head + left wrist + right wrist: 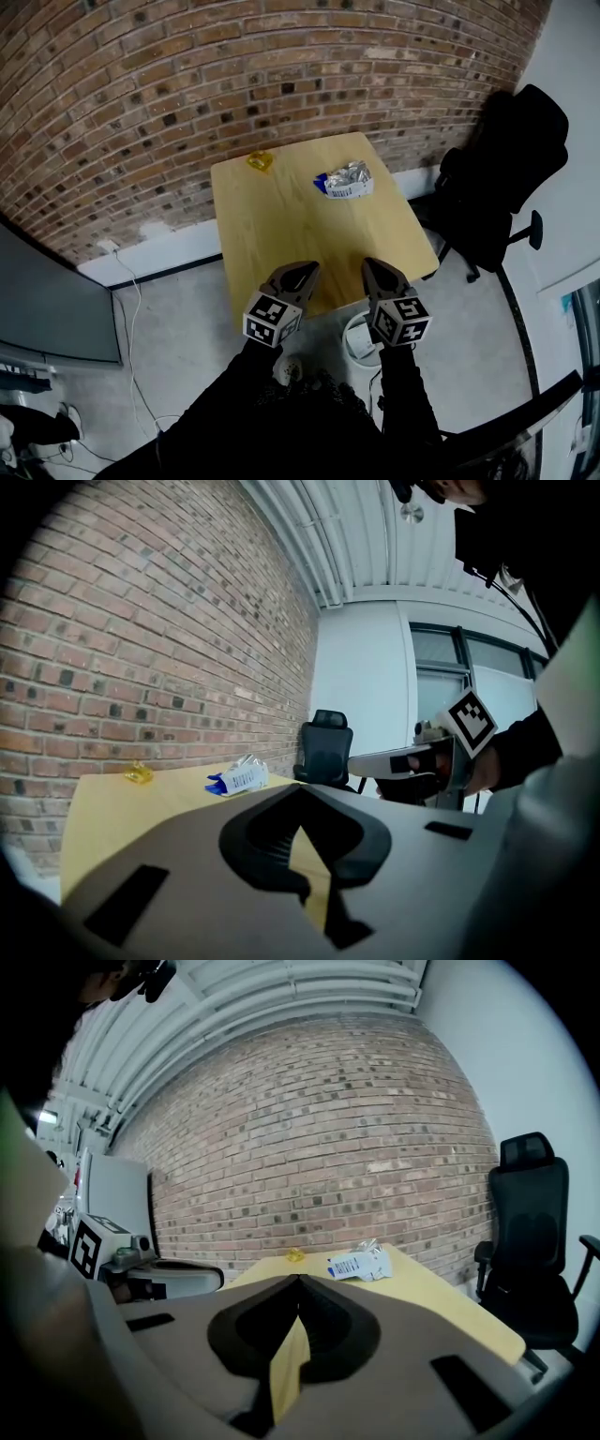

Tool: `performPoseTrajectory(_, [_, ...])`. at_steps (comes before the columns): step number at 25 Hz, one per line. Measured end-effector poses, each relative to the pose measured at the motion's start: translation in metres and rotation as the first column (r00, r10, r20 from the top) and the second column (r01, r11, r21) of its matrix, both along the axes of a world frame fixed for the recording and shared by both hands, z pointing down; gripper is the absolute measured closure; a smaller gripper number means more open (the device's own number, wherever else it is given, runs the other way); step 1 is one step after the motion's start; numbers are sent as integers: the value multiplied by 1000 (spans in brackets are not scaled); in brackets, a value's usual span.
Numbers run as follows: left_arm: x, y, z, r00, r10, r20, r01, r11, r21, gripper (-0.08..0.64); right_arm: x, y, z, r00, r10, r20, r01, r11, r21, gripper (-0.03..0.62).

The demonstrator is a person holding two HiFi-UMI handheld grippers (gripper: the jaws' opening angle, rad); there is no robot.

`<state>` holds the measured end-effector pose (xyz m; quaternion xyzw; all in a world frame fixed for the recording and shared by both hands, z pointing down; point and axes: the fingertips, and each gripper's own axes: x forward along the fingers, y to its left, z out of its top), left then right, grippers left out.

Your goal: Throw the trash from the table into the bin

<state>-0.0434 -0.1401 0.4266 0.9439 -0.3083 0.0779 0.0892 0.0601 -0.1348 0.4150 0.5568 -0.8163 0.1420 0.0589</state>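
Two bits of trash lie at the far end of the wooden table point(281, 234): a small yellow wrapper point(260, 161) point(139, 773) point(295, 1255) and a crumpled silver and blue-white packet point(344, 179) point(239, 777) point(361, 1264). My left gripper point(305, 272) point(298, 794) hovers over the table's near edge, shut and empty. Beside it my right gripper point(373, 267) point(298, 1281) is level with it, also shut with nothing in it. Both point toward the trash and are well short of it.
A white bin point(357, 339) stands on the floor below the table's near right corner. A black office chair point(506, 178) point(530, 1241) sits right of the table. The brick wall point(234, 75) runs behind the table. A grey panel point(47, 300) and cables are at left.
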Motion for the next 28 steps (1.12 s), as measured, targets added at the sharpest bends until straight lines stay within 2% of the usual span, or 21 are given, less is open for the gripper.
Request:
performPoseTrajectory(7, [-19, -30, -4, 1000, 25, 8, -25, 1000, 14, 554, -23, -33, -11, 999, 39, -8, -39, 999, 27, 583])
performPoseTrajectory(16, [-31, -51, 4, 1000, 2, -5, -2, 1000, -10, 554, -33, -54, -5, 998, 64, -27, -64, 998, 16, 583])
performPoseTrajectory(19, [-30, -59, 7, 1000, -5, -6, 5, 1000, -10, 554, -31, -65, -2, 998, 60, -37, -60, 998, 16, 583])
performPoseTrajectory(24, [-32, -79, 9, 1000, -30, 8, 30, 1000, -6, 554, -29, -93, -2, 993, 30, -118, -25, 999, 43, 583])
performPoseTrajectory(28, [-33, -100, 7, 999, -51, 16, 51, 999, -7, 554, -25, -121, -3, 995, 21, -101, -16, 999, 43, 583])
